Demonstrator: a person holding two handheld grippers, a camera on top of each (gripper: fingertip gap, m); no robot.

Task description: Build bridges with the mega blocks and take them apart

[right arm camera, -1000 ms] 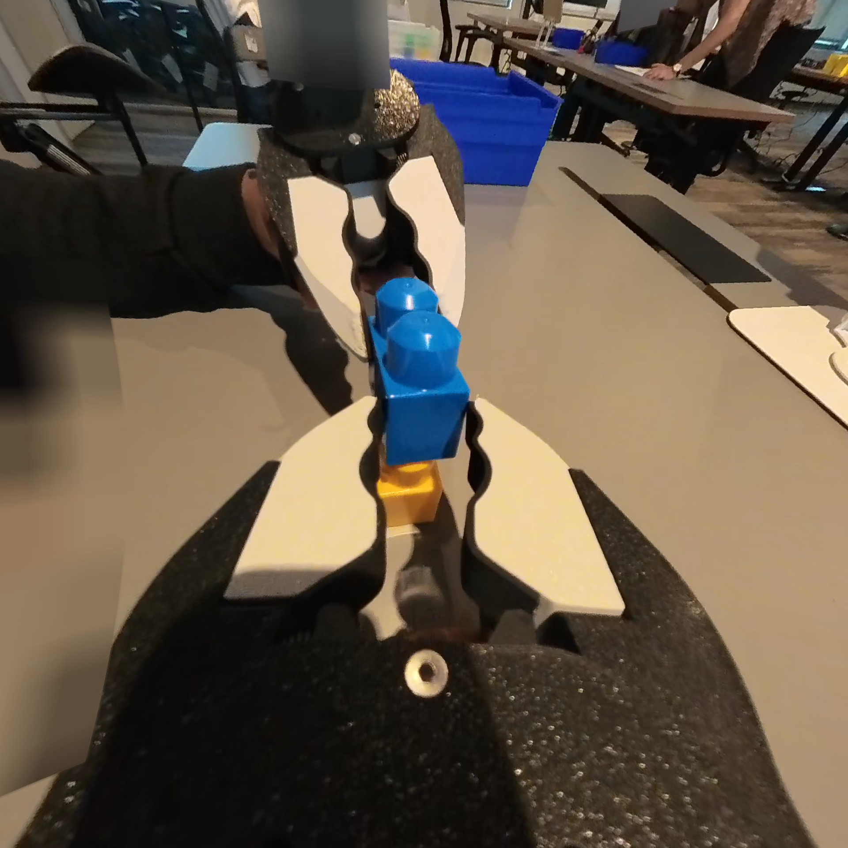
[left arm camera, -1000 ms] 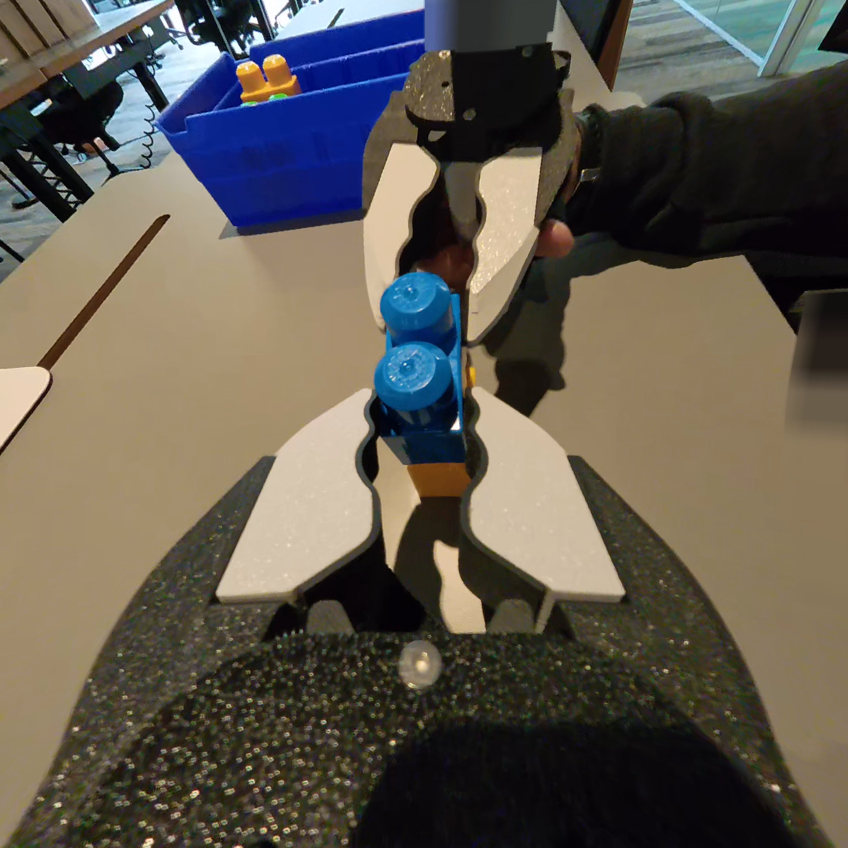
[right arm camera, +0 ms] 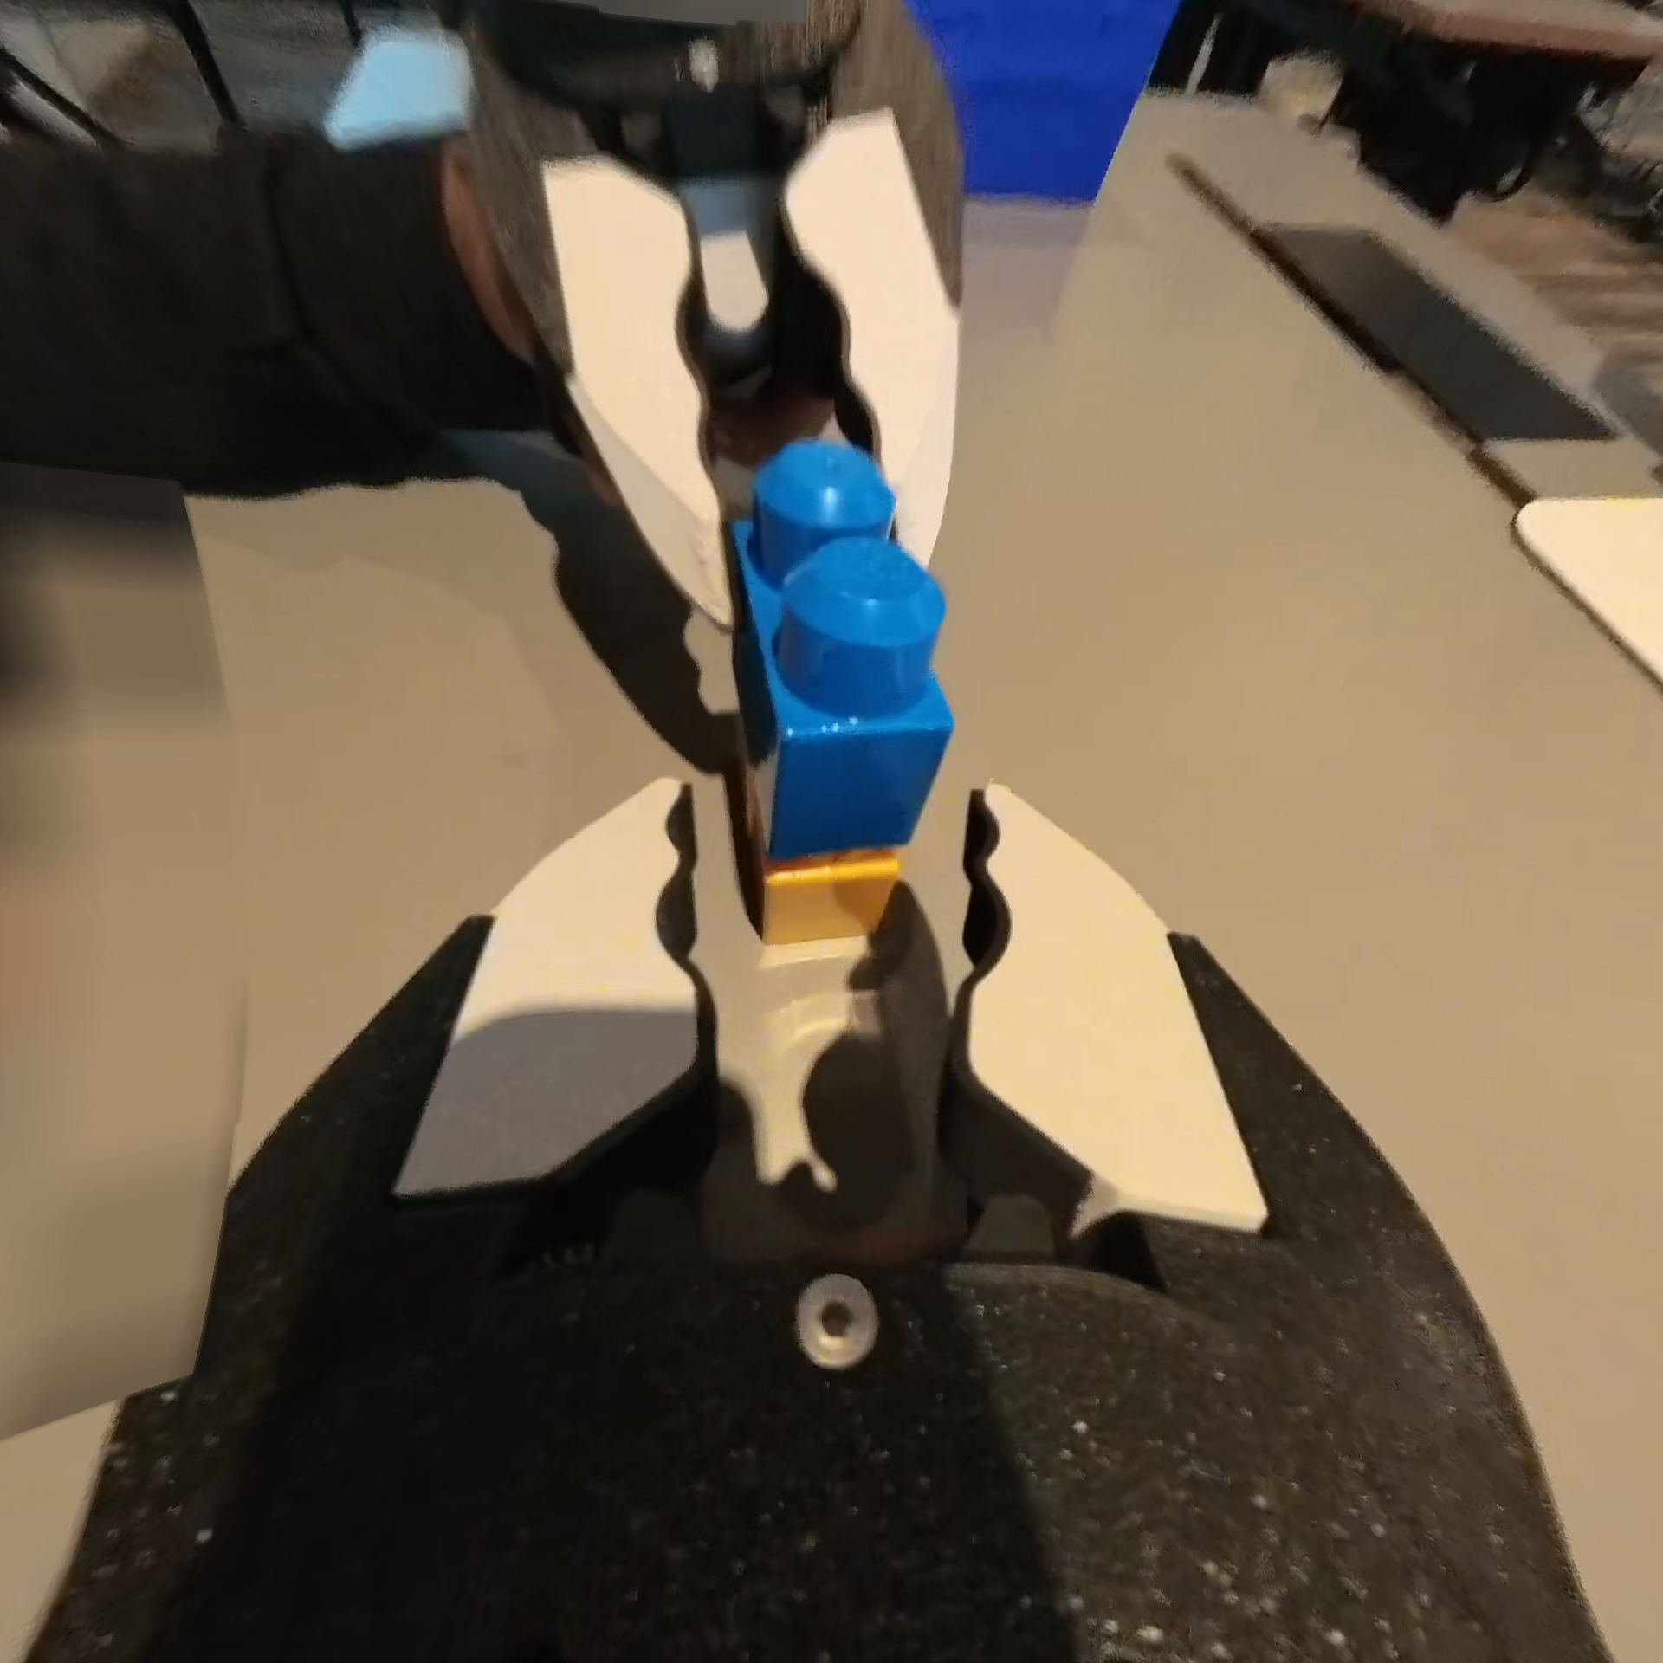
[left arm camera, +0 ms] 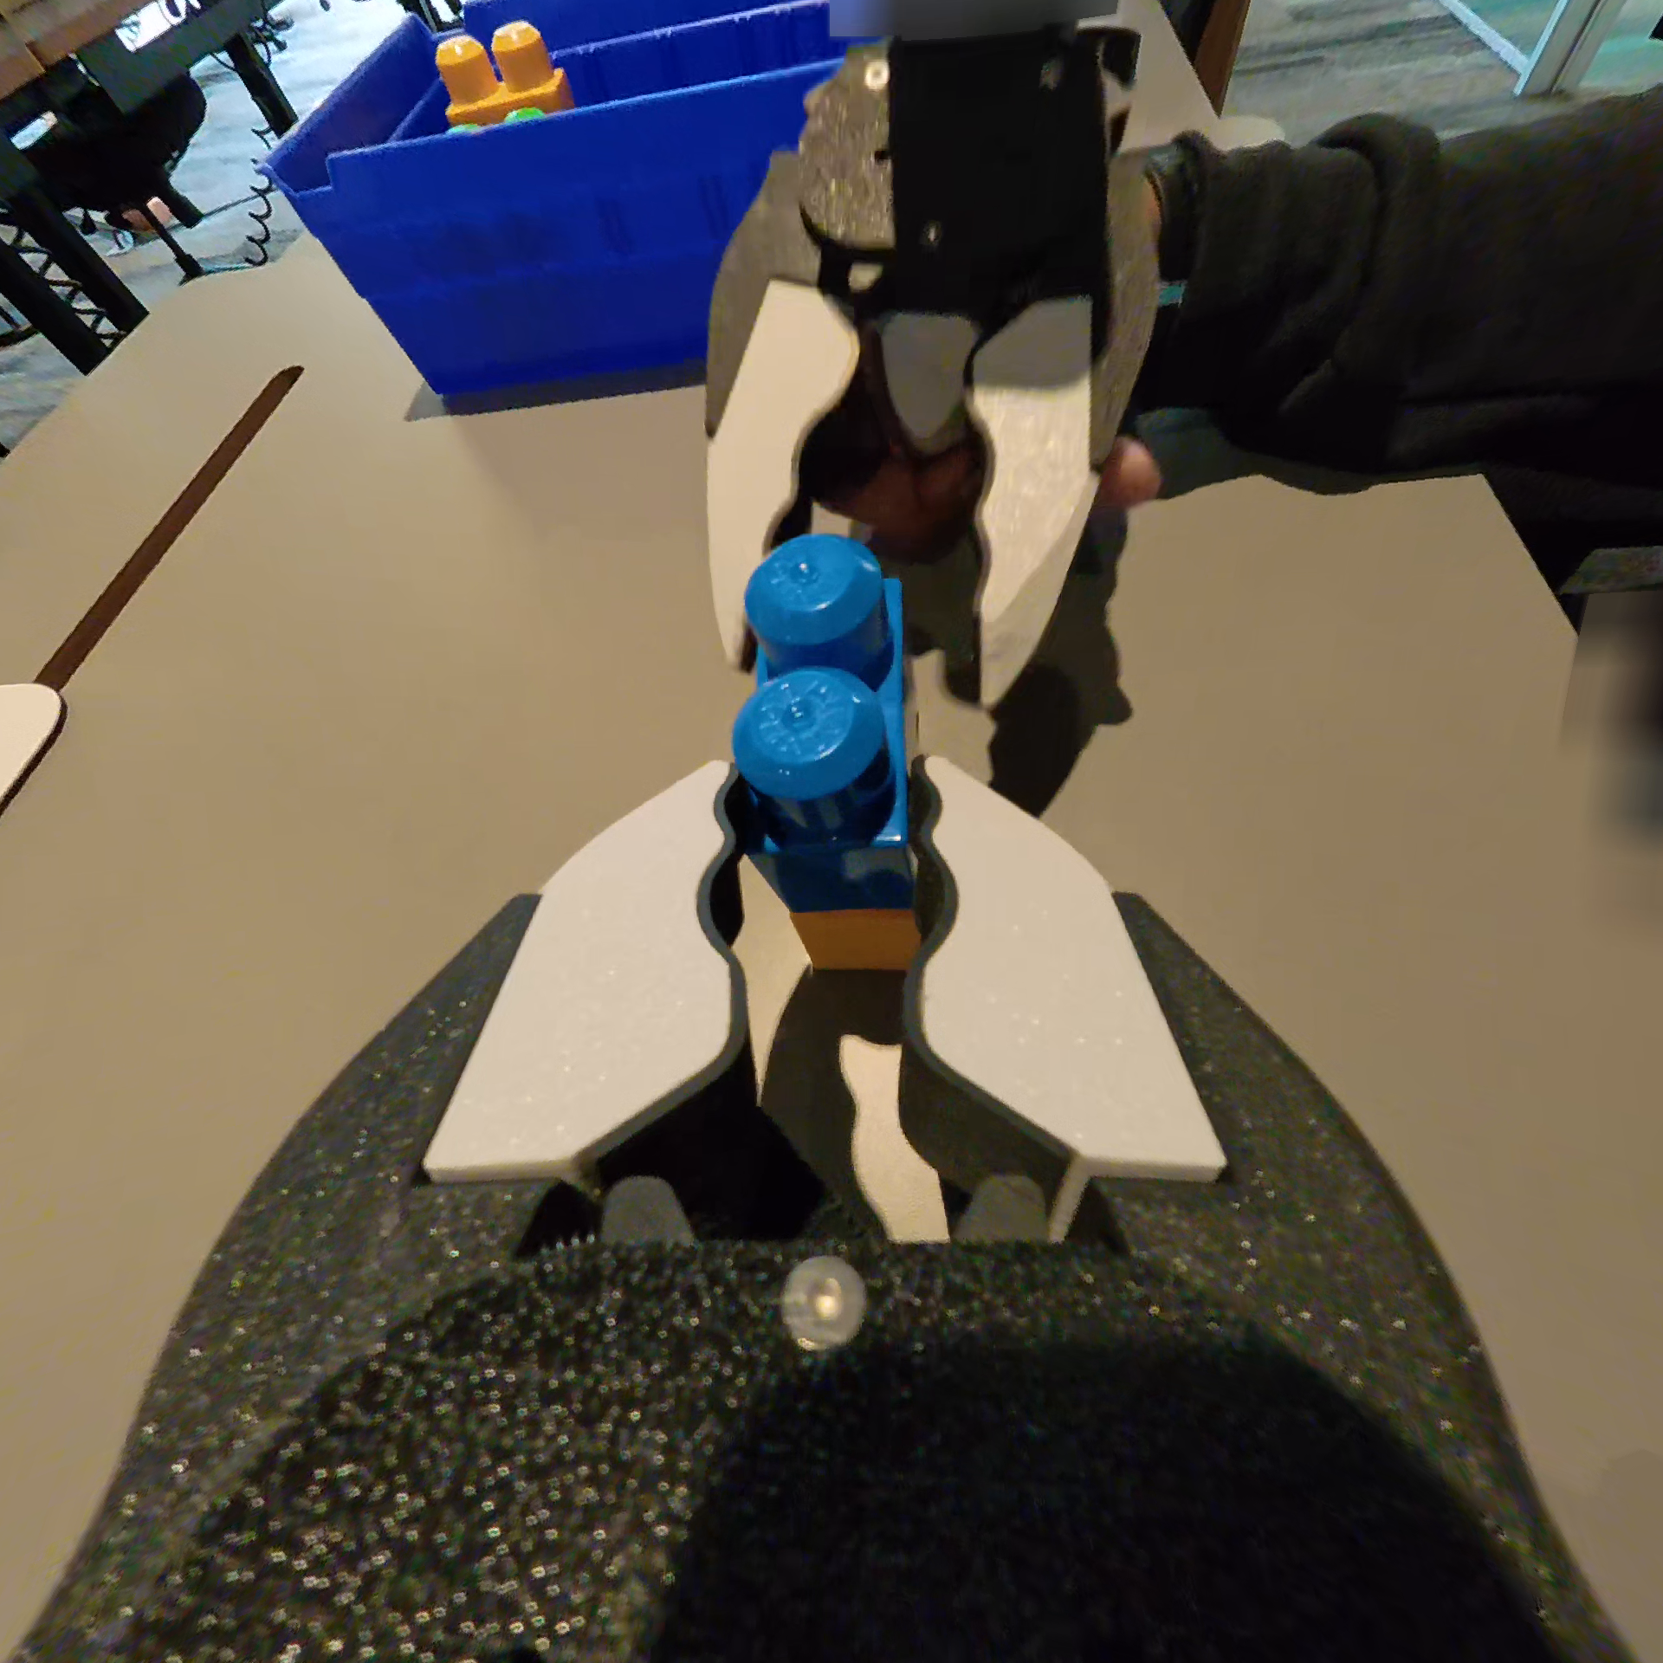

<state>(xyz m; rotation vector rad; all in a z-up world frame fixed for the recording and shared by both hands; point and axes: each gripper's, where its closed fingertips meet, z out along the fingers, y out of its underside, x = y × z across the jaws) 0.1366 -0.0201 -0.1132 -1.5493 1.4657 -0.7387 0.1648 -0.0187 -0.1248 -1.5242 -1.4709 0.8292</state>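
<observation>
A two-stud blue block (left arm camera: 823, 720) is seated on an orange block (left arm camera: 859, 936) on the worktop (left arm camera: 360, 720), its long axis running from one set of tongs to the other. The left tongs (left arm camera: 823, 792) are clenched on its near end. The right tongs (right arm camera: 832, 796) are spread, straddling the opposite end without contact. No writing can be read.

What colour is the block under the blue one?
Orange-yellow, beneath the blue block; clearest in the right wrist view.
</observation>
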